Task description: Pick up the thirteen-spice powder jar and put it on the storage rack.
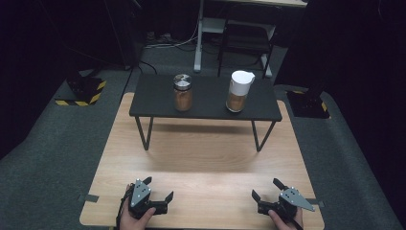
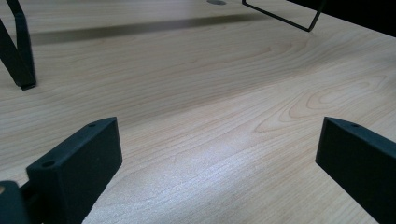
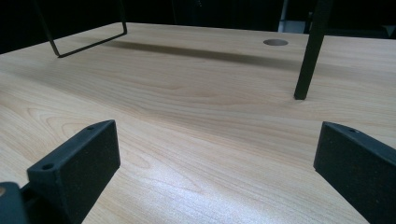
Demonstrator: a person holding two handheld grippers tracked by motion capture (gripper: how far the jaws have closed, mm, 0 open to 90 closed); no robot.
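Note:
Two jars of brown powder stand on a black raised shelf at the far side of the wooden table. One jar has a silver lid, the other a white lid. My left gripper rests low near the table's front left, open, with bare wood between its jaws. At the front right my right gripper is open too, holding nothing. A hand holds each gripper from the bottom edge.
The shelf stands on thin black wire legs, seen close in both gripper views. A round cable hole is in the tabletop. Grey carpet surrounds the table; a desk frame and chair stand behind.

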